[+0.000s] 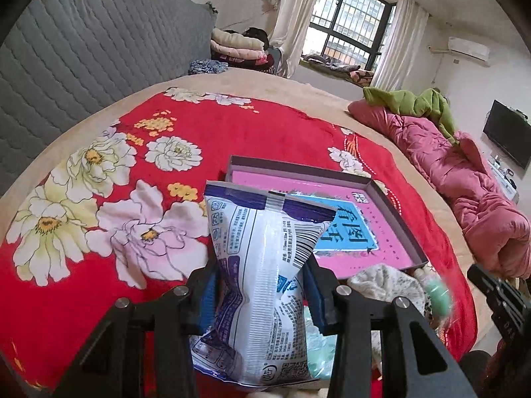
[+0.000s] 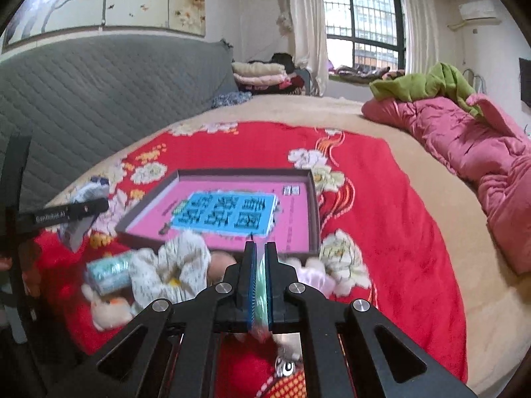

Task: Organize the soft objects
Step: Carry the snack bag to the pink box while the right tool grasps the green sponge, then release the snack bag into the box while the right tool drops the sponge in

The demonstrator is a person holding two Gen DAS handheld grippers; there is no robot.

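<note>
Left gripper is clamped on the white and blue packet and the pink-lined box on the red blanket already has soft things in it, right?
Not quite. The left gripper does hold the packet, but the box is empty, as the right wrist view shows.

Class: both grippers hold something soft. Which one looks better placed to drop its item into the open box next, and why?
Left, probably. The left gripper holds the white packet close before the box, nearly over its near rim. The right gripper pinches a thin green item farther back, with the pile between.
</note>
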